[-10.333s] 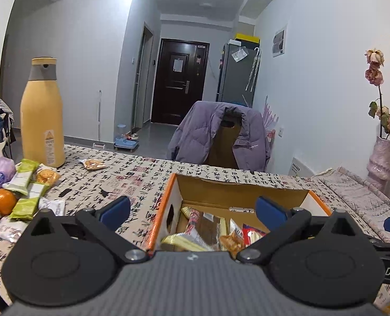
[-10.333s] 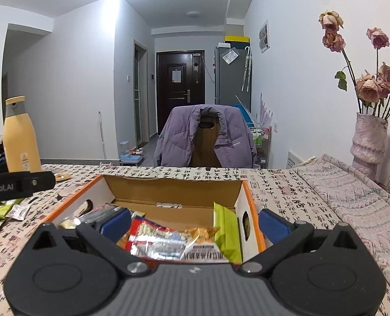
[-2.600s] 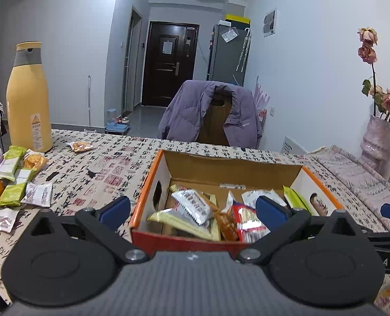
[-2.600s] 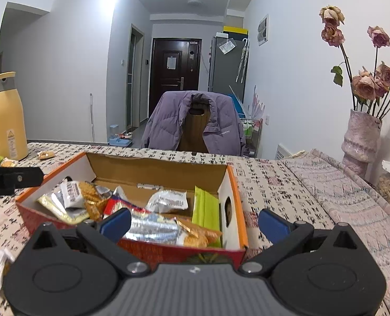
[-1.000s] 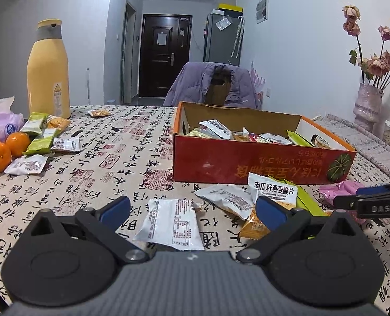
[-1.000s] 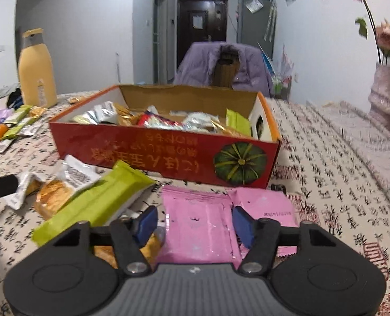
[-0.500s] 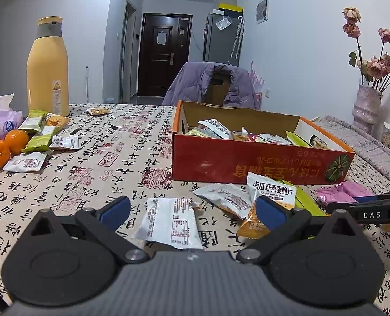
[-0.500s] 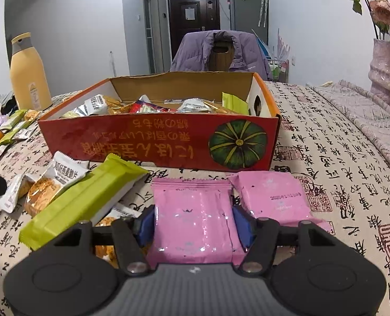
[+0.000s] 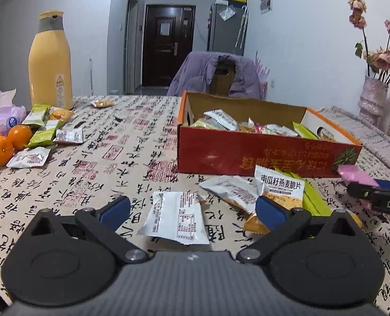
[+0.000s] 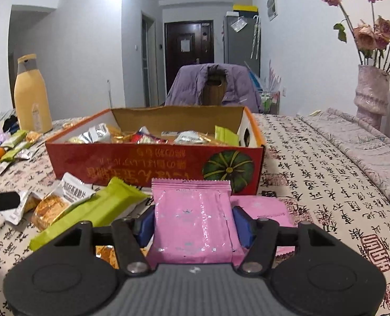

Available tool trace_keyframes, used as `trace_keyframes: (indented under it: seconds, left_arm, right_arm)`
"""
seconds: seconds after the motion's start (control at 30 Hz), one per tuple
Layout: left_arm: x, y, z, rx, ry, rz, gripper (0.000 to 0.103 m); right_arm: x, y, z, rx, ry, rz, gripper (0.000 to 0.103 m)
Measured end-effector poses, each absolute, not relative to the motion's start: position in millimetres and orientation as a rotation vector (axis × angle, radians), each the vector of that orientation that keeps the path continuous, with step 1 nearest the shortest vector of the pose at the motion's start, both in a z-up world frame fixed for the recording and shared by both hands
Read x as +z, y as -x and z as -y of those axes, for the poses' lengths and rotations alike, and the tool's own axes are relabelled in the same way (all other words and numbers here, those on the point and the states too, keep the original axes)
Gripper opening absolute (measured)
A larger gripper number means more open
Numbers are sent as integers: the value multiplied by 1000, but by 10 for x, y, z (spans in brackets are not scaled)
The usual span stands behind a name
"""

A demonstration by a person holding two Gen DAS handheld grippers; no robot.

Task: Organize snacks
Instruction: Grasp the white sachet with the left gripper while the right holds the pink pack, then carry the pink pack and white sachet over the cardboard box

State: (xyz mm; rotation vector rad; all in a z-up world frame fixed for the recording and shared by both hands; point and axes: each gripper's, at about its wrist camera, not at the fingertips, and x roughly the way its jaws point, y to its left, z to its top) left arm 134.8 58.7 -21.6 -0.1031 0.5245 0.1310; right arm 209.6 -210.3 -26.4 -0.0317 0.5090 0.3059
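My right gripper [image 10: 193, 223] is shut on a pink snack packet [image 10: 193, 221] and holds it above the table, in front of the red snack box [image 10: 153, 166]. A second pink packet [image 10: 260, 208] lies under it. A green bar [image 10: 95, 210] and an oat-crisp packet [image 10: 63, 197] lie to its left. My left gripper [image 9: 193, 210] is open over a white packet [image 9: 178, 220]. In the left wrist view the box [image 9: 247, 155] holds several snacks, and the right gripper [image 9: 363, 184] with the pink packet shows at the right edge.
A yellow bottle [image 9: 50, 60] stands at the far left. Oranges [image 9: 5, 142], green bars [image 9: 41, 123] and white packets [image 9: 29, 158] lie near it. A vase of dried roses [image 10: 371, 92] stands at the right. A chair with a purple jacket [image 9: 218, 73] is behind the table.
My right gripper has closed on the pink packet and lifted it off the table. The left gripper has risen slightly and stayed open.
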Motion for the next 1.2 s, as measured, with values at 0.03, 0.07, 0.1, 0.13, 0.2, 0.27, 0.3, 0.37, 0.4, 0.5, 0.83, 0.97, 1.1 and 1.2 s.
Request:
trace_keyframes:
  seconds: [0.03,0.07,0.1,0.13,0.2,0.27,0.3,0.37,0.4,0.5,0.83,0.97,1.1,1.2]
  left_arm:
    - [-212,-1366,-594,134,97,-536,103]
    - [-208,-1390,-601,141,86,-549,103]
    - [-207,-1419,-603,152,69,-564,103]
    - [-209,-1460,-610,166,47,-583,103]
    - [-226,-1535,-659,188,39,-615,103]
    - [-246,-1604,-715,189,51,-648,103]
    - [-256,-1633,-727,194,51,-658,103]
    - [-288,-1673,-741,203,52,-672,103]
    - [-306,-1688,-744,202,56,-679,103]
    - [-353,-1726,-734,195,58,-695,98]
    - [-385,-1697,-707,183,79,-696,53]
    - [-376,-1665,-693,187,73,-674,50]
    - [-316,-1619,-684,185,74,-639,49]
    - [-267,-1580,-662,185,71,-614,49]
  right_arm:
    - [-260,-2091,2113,304,28,-504,60]
    - [-256,-2084,2119,302,26,-498,61]
    - [-253,-2074,2118,301,26,-495,61]
    - [-255,-2068,2118,301,27,-493,61]
    - [-262,-2064,2105,301,36,-494,61]
    - [-260,-2052,2101,303,39,-490,61]
    - [-258,-2047,2103,303,39,-488,61]
    - [-259,-2044,2105,301,39,-487,61]
    - [-259,-2043,2108,301,38,-487,61]
    - [-263,-2043,2103,303,40,-491,61]
    - [-264,-2041,2099,305,40,-490,61]
    - [-261,-2039,2099,304,41,-488,61]
    - [-259,-2035,2095,304,42,-483,61]
    - [-254,-2026,2094,306,44,-475,61]
